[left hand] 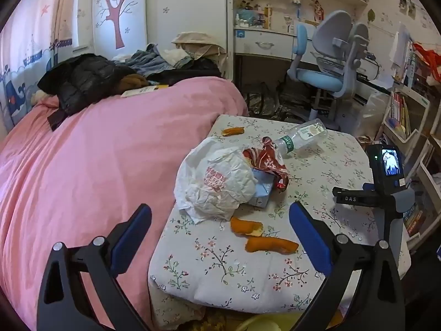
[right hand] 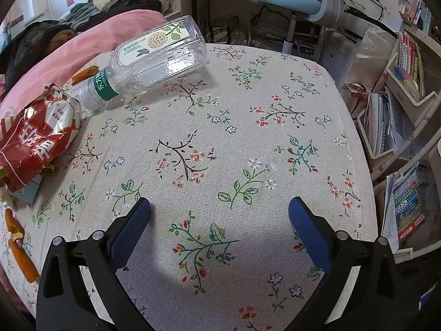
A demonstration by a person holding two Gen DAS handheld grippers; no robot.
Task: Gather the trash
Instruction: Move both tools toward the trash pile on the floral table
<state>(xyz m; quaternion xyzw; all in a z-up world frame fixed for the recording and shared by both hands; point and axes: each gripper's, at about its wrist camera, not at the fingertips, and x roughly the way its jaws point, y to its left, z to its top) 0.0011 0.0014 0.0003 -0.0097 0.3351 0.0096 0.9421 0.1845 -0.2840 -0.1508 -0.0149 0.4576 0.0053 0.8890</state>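
Trash lies on a small table with a floral cloth (left hand: 325,171). A crumpled white plastic bag (left hand: 217,182) sits at its left, with a red snack wrapper (left hand: 268,162) and a pale blue carton (left hand: 261,190) against it. An empty clear bottle (left hand: 301,136) lies on its side behind. Two orange peels (left hand: 271,244) lie near the front and one (left hand: 233,131) lies at the back. My left gripper (left hand: 220,216) is open above the front edge, just short of the bag. My right gripper (right hand: 219,209) is open over bare cloth (right hand: 220,138), with the bottle (right hand: 154,58) and wrapper (right hand: 35,135) to its far left.
A bed with a pink cover (left hand: 96,165) and piled clothes (left hand: 91,80) borders the table's left side. A blue desk chair (left hand: 328,63) and desk stand behind. Shelves of books (right hand: 408,143) line the right. The other gripper's body with its camera (left hand: 388,171) hangs at the table's right.
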